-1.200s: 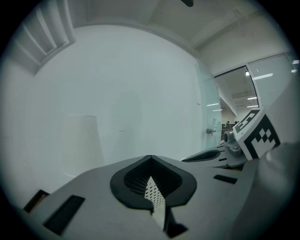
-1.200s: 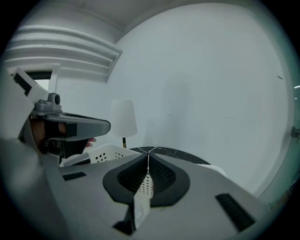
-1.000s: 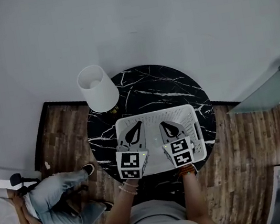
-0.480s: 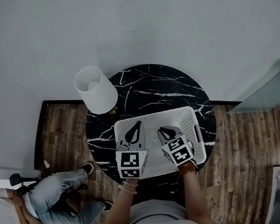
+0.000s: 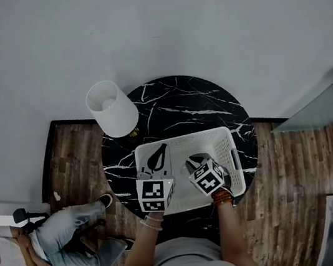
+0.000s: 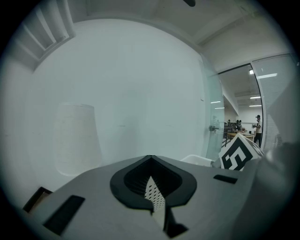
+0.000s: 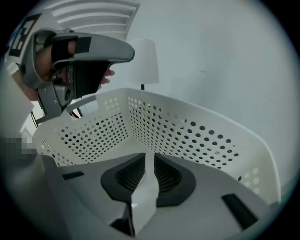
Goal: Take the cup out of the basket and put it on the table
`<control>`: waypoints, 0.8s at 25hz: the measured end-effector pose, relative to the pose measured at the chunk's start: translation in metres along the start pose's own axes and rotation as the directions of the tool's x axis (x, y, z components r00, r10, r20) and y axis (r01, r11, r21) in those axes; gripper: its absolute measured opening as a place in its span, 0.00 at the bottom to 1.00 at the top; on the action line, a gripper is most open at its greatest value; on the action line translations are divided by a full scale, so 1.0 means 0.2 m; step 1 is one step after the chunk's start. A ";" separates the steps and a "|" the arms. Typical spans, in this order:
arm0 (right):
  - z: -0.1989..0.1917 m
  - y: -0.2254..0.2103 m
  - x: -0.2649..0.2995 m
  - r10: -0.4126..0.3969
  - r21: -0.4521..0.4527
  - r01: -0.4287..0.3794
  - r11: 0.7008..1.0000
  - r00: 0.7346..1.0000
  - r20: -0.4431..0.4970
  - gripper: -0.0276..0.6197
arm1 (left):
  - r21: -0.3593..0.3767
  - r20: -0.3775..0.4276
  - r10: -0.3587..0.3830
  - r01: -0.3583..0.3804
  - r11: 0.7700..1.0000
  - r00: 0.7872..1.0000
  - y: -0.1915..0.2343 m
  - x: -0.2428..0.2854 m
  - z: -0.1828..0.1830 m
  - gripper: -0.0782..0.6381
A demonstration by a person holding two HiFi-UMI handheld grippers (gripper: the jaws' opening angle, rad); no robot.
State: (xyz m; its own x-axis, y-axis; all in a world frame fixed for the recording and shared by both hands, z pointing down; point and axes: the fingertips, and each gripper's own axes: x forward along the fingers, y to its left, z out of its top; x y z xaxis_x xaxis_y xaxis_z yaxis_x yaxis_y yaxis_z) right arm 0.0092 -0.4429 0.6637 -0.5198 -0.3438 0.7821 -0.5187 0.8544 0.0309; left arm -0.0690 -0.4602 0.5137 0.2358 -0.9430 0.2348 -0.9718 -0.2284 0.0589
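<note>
**R gripper (image 7: 149,158) angled into basket (image 7: 201,136); cup unseen**

Jaws a crack apart w/ nothing between. L gripper (image 6: 150,158) hovers above, jaws pressed together. I see no cup in any view; presumably it sits hidden below the grippers. Risk: reaching blind, I snag the basket's wall & drag it across the table (image 5: 181,104).

Looks like an office lounge corner: glass door (image 6: 212,112) onto a lit room with desks, wood floor (image 5: 287,172), round marble tabletop (image 5: 181,104), white lamp (image 5: 111,107).
</note>
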 end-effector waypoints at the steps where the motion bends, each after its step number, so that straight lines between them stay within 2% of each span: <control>1: -0.01 0.01 0.01 0.005 -0.010 -0.005 1.000 1.000 -0.014 0.12 | -0.001 -0.001 0.001 -0.001 1.000 1.000 0.00 0.00 0.00 0.12; 11: -0.07 0.07 0.03 0.099 -0.040 -0.103 0.994 0.992 -0.083 0.13 | -0.001 0.000 0.002 -0.002 1.000 1.000 0.01 0.01 0.00 0.12; 15: -0.14 0.06 0.07 0.085 -0.077 -0.098 0.992 0.985 -0.149 0.13 | -0.004 -0.004 0.005 -0.005 1.000 1.000 0.01 0.01 0.00 0.12; 20: -0.14 0.05 0.10 0.075 -0.049 -0.082 0.995 0.988 -0.131 0.13 | -0.004 -0.016 0.013 -0.014 1.000 1.000 0.02 0.01 -0.03 0.12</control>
State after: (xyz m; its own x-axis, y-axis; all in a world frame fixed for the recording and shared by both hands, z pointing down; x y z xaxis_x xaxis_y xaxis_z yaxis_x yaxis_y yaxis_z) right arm 0.0128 -0.4313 0.6962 -0.4639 -0.2244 0.8570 -0.4406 0.8977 -0.0034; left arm -0.0727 -0.4618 0.5203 0.2227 -0.9421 0.2509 -0.9749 -0.2146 0.0596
